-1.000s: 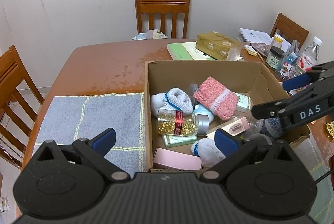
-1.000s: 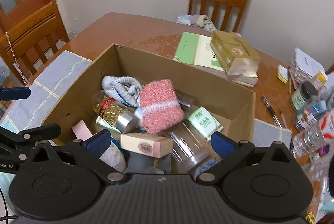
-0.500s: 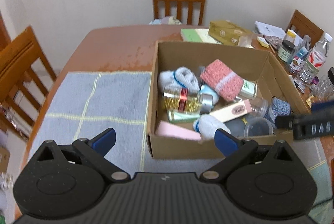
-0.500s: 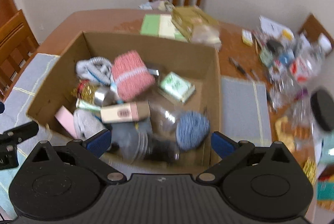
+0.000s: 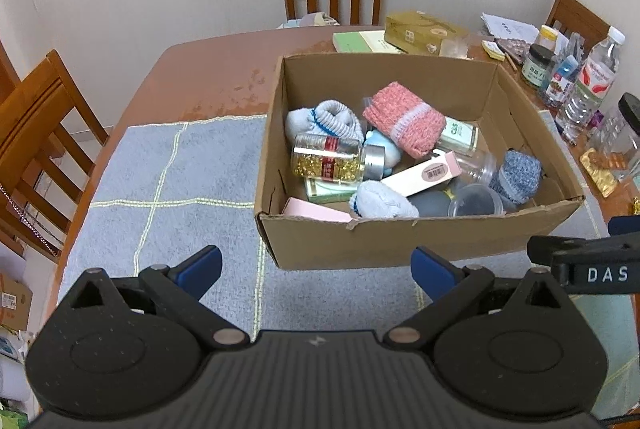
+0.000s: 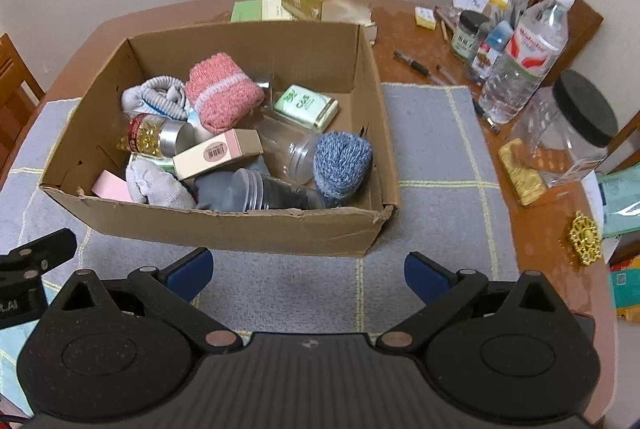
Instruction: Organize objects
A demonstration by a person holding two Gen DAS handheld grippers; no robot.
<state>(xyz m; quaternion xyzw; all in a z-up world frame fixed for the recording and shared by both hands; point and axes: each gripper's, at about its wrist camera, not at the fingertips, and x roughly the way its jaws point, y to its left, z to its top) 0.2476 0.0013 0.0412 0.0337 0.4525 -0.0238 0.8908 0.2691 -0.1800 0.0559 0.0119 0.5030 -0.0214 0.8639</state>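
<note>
Currently you are holding both tongs, left gripper (image 5: 316, 271) and right gripper (image 6: 308, 271), wide and empty; pink sock (image 6: 222, 93) is looking soft, light: pinch its middle.

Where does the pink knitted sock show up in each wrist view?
Left wrist: pink knitted sock lies right of centre, upper middle, at the back of the cardboard box.
Right wrist: the sock lies left of centre, upper part.
Shared landmark: the gold-filled bottle lies beside it.
</note>
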